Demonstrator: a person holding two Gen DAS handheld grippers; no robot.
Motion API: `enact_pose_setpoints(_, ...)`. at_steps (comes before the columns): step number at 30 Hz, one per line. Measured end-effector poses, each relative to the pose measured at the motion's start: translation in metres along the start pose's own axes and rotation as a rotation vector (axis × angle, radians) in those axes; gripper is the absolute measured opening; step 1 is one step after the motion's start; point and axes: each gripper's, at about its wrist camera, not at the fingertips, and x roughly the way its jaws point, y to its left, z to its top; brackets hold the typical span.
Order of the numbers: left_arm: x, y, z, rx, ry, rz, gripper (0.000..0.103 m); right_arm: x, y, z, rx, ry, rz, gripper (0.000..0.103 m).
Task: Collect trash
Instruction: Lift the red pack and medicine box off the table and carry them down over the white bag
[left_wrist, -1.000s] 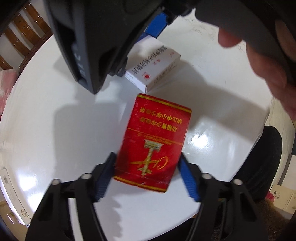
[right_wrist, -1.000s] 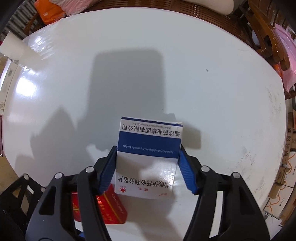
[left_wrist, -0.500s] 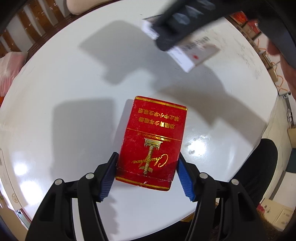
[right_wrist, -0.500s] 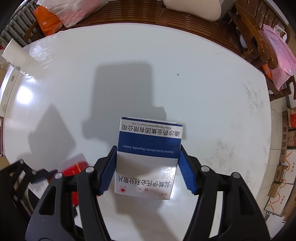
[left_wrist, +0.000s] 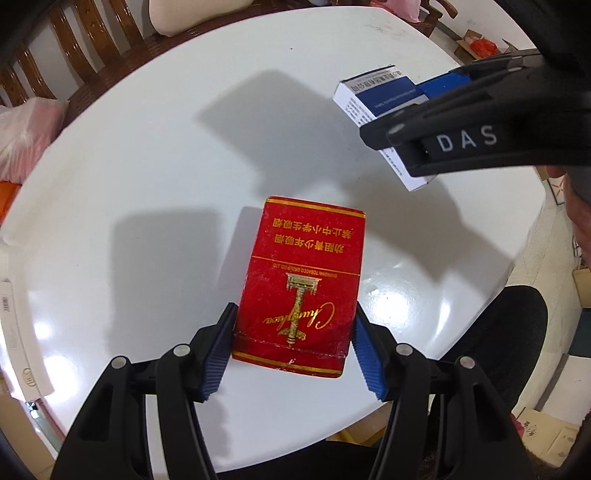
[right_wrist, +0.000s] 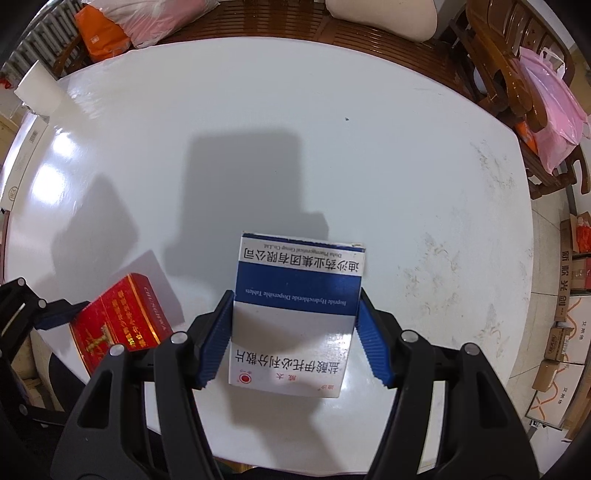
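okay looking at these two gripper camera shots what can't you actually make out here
- Where the trash goes: no bin or bag for it appears in either view.
- Underside of the red box: faces away in the left wrist view; the left gripper covers its sides.
- Blue-and-white box: in the left wrist view the right gripper hides its middle.
- Whether either box is empty: both are closed.
- Cartons on the floor: cut off by the right wrist view's edge.

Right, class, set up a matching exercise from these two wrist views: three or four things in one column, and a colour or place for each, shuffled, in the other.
Things:
1. cigarette pack
2. medicine box
3. table
4. plastic bag

Descriptions:
A. pink, on a chair
B. white, glossy top
C. red, in the left gripper
D. blue and white, in the right gripper

Pairs: 1-C, 2-D, 3-B, 4-A
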Motion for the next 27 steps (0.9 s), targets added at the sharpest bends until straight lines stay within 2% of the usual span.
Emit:
enact_pose_setpoints(6,-0.012,-0.001,-0.011,-0.01,-0.026,0.012,0.058,-0.013,0.004,-0.014,0.0,-0.017,0.002,0.063)
enact_pose_setpoints(10,-0.02,0.001,-0.013,-0.019,-0.031,0.031,0.058,-0.026,0.016,-0.035,-0.017,-0.026,0.002,0.063)
enact_pose_setpoints(22,-0.021,-0.028,-0.065,-0.02,-0.077,0.064,0.058,-0.04,0.039,-0.101,-0.094,-0.048,0.041,0.063)
enact_pose_setpoints(27,-0.018,-0.049,-0.085,0.0,-0.079,0.056,0.058,-0.04,0.049,-0.132,-0.123,-0.045,0.054,0.063)
